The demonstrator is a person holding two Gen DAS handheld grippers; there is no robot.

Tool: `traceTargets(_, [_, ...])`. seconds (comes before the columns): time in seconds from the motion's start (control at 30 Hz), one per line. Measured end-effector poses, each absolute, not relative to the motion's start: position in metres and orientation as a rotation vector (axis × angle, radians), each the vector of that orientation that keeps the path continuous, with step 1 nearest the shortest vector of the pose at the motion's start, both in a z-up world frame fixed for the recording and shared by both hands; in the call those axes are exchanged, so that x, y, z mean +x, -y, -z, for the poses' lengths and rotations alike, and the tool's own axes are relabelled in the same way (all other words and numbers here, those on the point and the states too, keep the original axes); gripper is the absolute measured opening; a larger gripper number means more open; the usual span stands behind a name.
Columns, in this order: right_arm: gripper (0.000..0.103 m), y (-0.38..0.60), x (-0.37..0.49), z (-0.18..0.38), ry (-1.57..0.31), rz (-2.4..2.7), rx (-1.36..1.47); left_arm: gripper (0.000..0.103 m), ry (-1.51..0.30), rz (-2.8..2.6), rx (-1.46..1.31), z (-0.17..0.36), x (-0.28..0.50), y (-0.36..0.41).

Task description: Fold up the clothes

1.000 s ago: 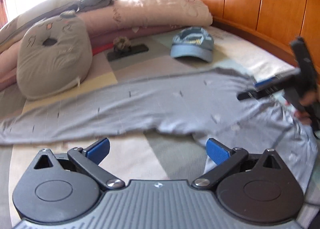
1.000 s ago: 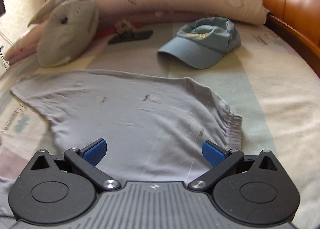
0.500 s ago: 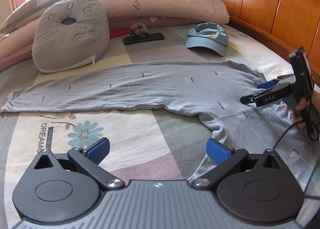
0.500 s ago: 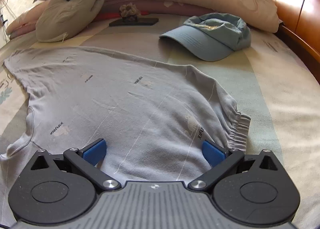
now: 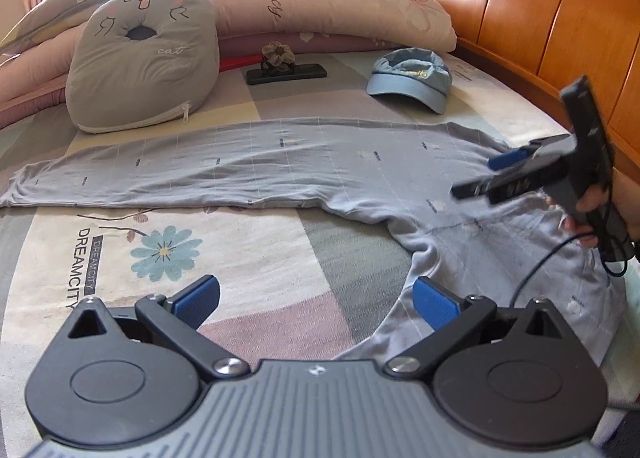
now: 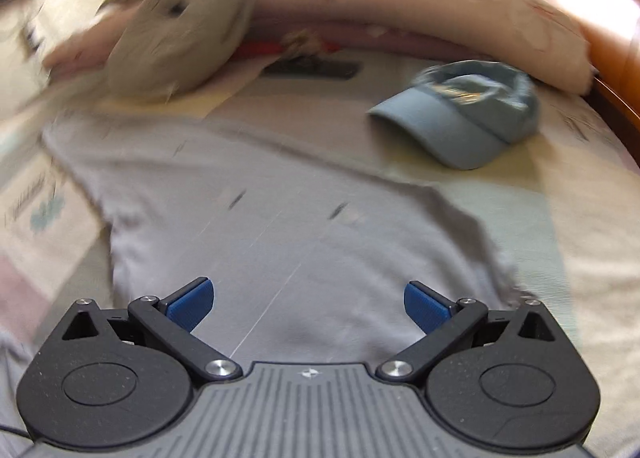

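Grey trousers (image 5: 304, 162) lie spread flat on the bed (image 5: 256, 258), one leg running toward 9 o'clock; we see no fold. Left gripper (image 5: 316, 298) and right gripper (image 6: 308, 302) gape wide, empty.

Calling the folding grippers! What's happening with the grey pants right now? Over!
Left gripper open, empty. Right gripper open, hovering over grey pants. Pants spread flat on bed, unfolded. Blue cap lies beside them, apart.
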State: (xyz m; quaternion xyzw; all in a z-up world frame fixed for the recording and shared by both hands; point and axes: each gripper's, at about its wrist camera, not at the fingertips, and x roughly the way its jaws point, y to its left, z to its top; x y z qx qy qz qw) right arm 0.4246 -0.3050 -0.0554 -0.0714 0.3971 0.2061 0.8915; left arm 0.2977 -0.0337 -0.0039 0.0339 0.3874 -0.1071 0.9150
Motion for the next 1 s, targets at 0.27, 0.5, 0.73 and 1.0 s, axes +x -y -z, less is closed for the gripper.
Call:
traceTargets(0.27, [0.103, 0.299, 0.418, 0.077, -0.828, -0.423, -0.171, 0.102, -0.812, 0.239, 0.058, 0.01, 0.292, 0.029])
traceTargets(0.5, [0.103, 0.31, 0.422, 0.058, -0.873, -0.446, -0.162, 0.102, -0.799, 0.294, 0.094, 0.007, 0.293, 0.04])
traceTargets(0.73, [0.103, 0.387, 0.437, 0.022, -0.78, -0.486, -0.009, 0.102, -0.824, 0.316, 0.094, 0.014, 0.293, 0.049])
traceTargets(1.0, [0.103, 0.5, 0.501, 0.061, -0.849, -0.468, 0.516, 0.102, -0.862, 0.321, 0.076, 0.019, 0.292, 0.053])
